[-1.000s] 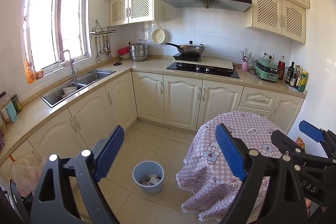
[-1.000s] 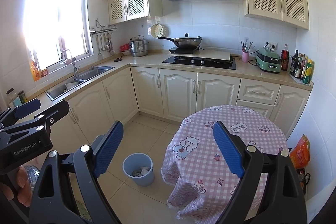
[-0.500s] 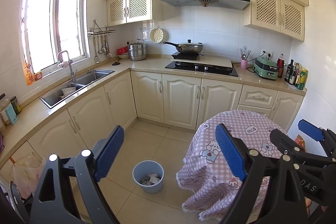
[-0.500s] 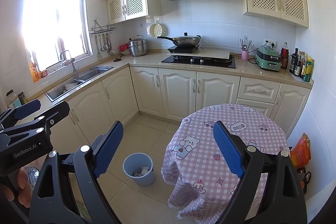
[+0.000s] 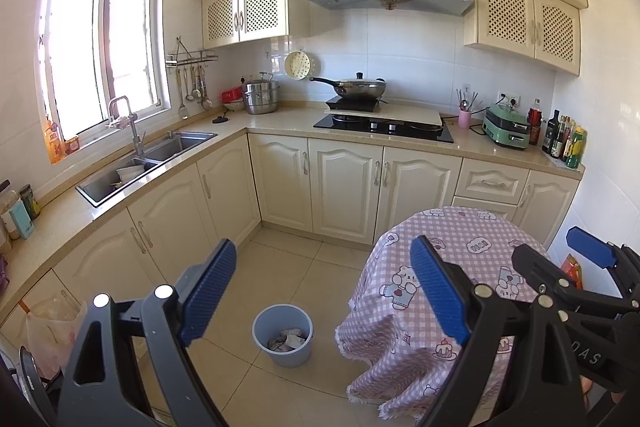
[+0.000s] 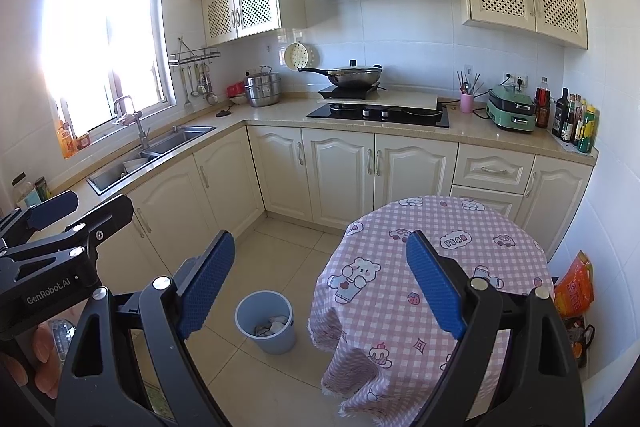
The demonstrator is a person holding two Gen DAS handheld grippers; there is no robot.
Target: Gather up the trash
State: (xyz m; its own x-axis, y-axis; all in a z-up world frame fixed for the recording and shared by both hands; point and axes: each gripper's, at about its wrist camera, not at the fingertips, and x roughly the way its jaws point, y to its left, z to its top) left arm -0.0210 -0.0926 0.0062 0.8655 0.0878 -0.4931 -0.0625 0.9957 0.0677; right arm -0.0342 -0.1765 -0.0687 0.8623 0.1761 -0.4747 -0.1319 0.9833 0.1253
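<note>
- The left gripper (image 5: 320, 291) has its 2 blue pads wide apart with nothing between them; it points forward and down toward the kitchen floor (image 5: 280, 259).
- The right gripper (image 6: 320, 283) stands just as wide, also empty, aimed the same way beside the left one.
- The blue bin (image 5: 282, 334) stands upright on the floor, below and ahead of both grippers, well apart from them, just left of the round table.
- In the left wrist view the bin falls in the gap between the pads, slightly left of centre; in the right wrist view the same bin (image 6: 265, 321) sits closer to the left pad. So it lies nearly straight ahead of the left gripper and off to the left of the right one; I judge the left hand the nearer.
- Crumpled trash (image 5: 289, 338) lies inside the bin, low down; its make cannot be told.
- The table with the pink checked cloth (image 6: 432, 267) is to the right of the bin, its draped edge hanging close to the rim; a reach from the right would have to clear that cloth.
- No loose trash shows on the floor or the bench (image 5: 280, 119).
</note>
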